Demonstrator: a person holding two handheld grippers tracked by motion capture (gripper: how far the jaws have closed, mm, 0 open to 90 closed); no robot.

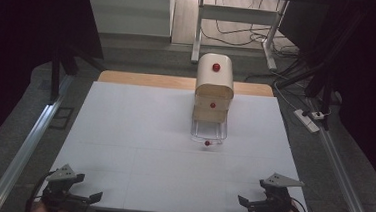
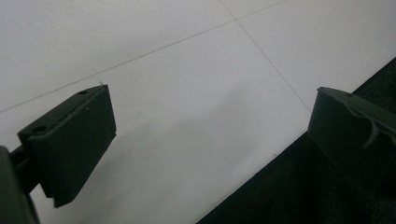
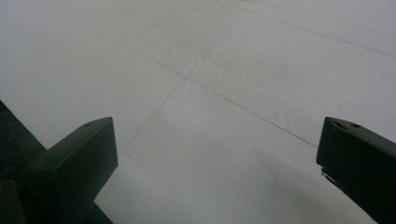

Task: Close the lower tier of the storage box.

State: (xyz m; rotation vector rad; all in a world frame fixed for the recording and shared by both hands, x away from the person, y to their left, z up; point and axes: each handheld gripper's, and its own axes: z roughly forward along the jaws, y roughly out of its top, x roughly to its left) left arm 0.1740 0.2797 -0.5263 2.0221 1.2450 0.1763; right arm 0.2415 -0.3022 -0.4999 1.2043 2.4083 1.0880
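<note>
Surface: white table [image 1: 137,152] spreading under dim light, dark floor lying around it.
Left gripper [image 1: 80,194]: resting at the near left corner, jaws standing wide apart, holding nothing.
Drawer unit [image 1: 214,88]: sitting right of centre near the far edge, well apart from both grippers; bottom clear drawer [image 1: 209,131] jutting forward, red knob [image 1: 207,143] pointing at the near edge.
Right gripper [image 1: 249,204]: waiting at the near right corner, jaws gaping, empty.
Risk: likely slipping off the small round knob, or tipping the tall light unit by pushing off-line.

floor [image 1: 130,47]: grey | frame [image 1: 235,14]: white (cables beneath) | sides: dark | power strip [image 1: 308,119]
</note>
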